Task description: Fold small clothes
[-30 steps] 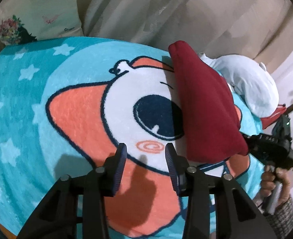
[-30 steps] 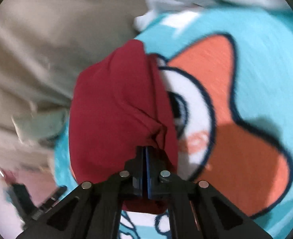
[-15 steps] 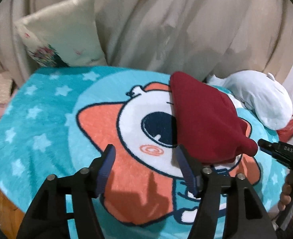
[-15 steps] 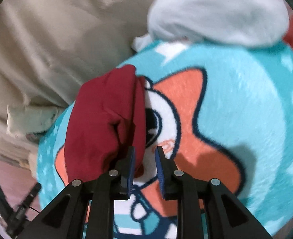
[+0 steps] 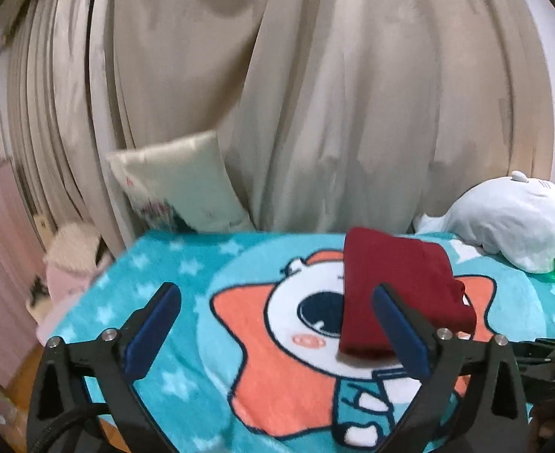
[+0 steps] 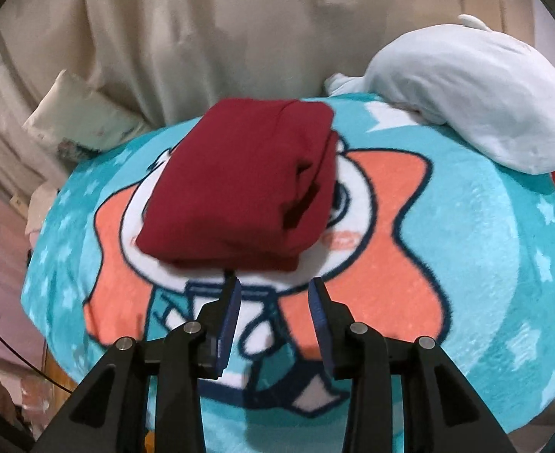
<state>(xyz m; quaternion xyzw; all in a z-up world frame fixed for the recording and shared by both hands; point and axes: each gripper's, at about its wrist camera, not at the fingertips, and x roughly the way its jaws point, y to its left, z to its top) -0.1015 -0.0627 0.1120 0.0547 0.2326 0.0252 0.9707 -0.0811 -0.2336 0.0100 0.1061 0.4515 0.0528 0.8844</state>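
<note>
The folded red garment (image 6: 239,185) lies at twelve o'clock just beyond the empty, parted right gripper (image 6: 273,317), its long axis running toward eleven, nearer it than the wide-spread, empty left gripper (image 5: 277,336).

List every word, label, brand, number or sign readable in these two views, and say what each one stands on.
None can be read.
Cream cushion: a small printed pattern near its lower edge, too blurred to tell whether it holds any letters.
Cartoon blanket: drawing and stars only, no lettering.
Folded red garment: no tag or print showing.
White plush toy: a few small dark marks, not text.
</note>
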